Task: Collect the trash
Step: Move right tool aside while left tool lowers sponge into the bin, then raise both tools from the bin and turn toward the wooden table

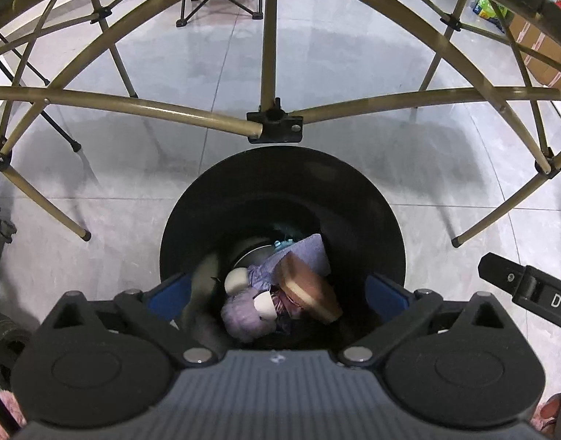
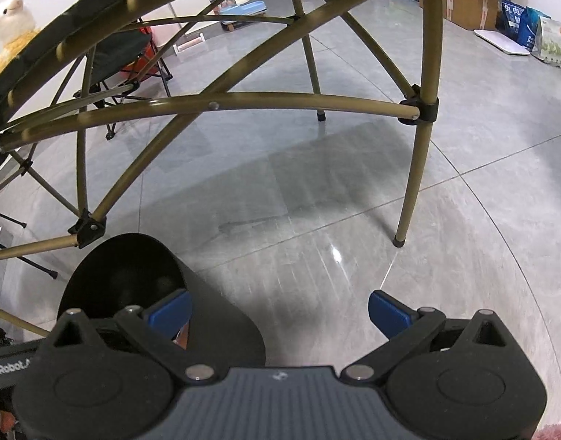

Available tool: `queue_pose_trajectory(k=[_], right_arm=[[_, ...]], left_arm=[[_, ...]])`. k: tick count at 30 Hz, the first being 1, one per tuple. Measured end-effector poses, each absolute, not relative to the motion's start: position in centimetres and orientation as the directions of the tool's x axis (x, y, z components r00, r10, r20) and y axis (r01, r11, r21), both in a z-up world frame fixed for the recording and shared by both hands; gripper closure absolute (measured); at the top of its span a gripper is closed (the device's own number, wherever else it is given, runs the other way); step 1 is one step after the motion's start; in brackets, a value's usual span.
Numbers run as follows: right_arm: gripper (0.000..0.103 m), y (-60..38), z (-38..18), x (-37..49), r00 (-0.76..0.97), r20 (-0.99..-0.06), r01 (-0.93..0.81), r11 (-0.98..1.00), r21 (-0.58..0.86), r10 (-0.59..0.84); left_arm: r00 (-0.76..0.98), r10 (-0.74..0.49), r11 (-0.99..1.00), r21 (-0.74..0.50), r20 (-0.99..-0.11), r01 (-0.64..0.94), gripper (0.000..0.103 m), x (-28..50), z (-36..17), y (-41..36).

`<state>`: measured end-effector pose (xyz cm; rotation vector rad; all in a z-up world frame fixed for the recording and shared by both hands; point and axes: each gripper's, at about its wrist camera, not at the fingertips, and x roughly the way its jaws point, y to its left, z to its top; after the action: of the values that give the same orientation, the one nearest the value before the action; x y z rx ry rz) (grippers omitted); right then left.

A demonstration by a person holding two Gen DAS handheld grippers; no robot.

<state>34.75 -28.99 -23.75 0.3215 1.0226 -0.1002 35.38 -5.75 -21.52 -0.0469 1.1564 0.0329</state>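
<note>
A black round trash bin (image 1: 357,198) stands on the grey floor under a folding table. Inside it lie a brown sponge-like block (image 1: 307,286), purple crumpled wrapping (image 1: 243,315), white pieces (image 1: 236,278) and a blurred pale item (image 1: 203,275) at the bin's left inner side. My left gripper (image 1: 280,293) is open right above the bin mouth, its jaws empty. My right gripper (image 2: 280,310) is open and empty over the floor. The bin (image 2: 126,275) shows at its left, behind its left finger (image 2: 170,311).
Gold metal table legs and cross struts (image 1: 269,55) arch over the bin and floor (image 2: 317,201). Part of the other gripper (image 1: 529,289) sits at the right. A folding chair (image 2: 126,58), a plush rabbit (image 2: 9,25) and boxes and bags (image 2: 529,29) stand farther off.
</note>
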Motion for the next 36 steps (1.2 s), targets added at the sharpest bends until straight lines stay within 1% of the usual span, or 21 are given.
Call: queue_pose_trajectory(k=[6, 10, 14, 18, 22, 26, 31, 34, 36], right_arm=[[0.000, -28.9, -23.8, 34.8, 0.520, -0.850, 0.223, 0.946, 0.234, 0.088], [0.000, -28.9, -23.4, 34.6, 0.534, -0.841, 0.220, 0.946, 0.239, 0.089], [0.000, -28.8, -22.6, 34.4, 0.561, -0.823, 0.208, 0.945, 0.251, 0.095], [0.000, -28.5, -21.1, 34.0, 0.612, -0.786, 0.180, 0.952, 0.248, 0.089], [0.000, -28.1, -19.0, 33.2, 0.686, -0.722, 0.140, 0.958, 0.250, 0.089], [0.000, -27.3, -16.8, 32.2, 0.757, -0.647, 0.086, 0.967, 0.239, 0.093], [0.000, -25.9, -13.0, 30.7, 0.860, -0.496, -0.011, 0.977, 0.215, 0.119], [0.000, -24.9, -11.1, 30.7, 0.904, -0.405, -0.063, 0.980, 0.186, 0.135], [0.000, -24.1, -10.1, 31.4, 0.914, -0.375, -0.098, 0.980, 0.173, 0.157]], left_arm=[[0.404, 0.000, 0.999, -0.022, -0.915, -0.050, 0.000, 35.4, -21.5, -5.7], [0.435, -0.014, 0.998, -0.038, -0.900, -0.047, 0.000, 34.9, -20.6, -5.5], [0.498, -0.041, 0.997, -0.070, -0.866, -0.040, 0.000, 34.2, -18.7, -5.1], [0.585, -0.048, 0.996, -0.080, -0.810, -0.029, 0.000, 33.2, -16.3, -4.6], [0.651, -0.056, 0.995, -0.099, -0.757, -0.030, 0.000, 32.2, -14.0, -3.9], [0.731, -0.055, 0.992, -0.119, -0.680, -0.036, 0.000, 30.9, -11.1, -2.6], [0.829, -0.015, 0.990, -0.127, -0.559, -0.068, 0.000, 29.8, -7.3, -0.6], [0.856, 0.036, 0.988, -0.109, -0.516, -0.107, 0.000, 30.5, -5.8, 0.7], [0.864, 0.051, 0.985, -0.119, -0.501, -0.127, 0.000, 31.2, -5.1, 1.8]])
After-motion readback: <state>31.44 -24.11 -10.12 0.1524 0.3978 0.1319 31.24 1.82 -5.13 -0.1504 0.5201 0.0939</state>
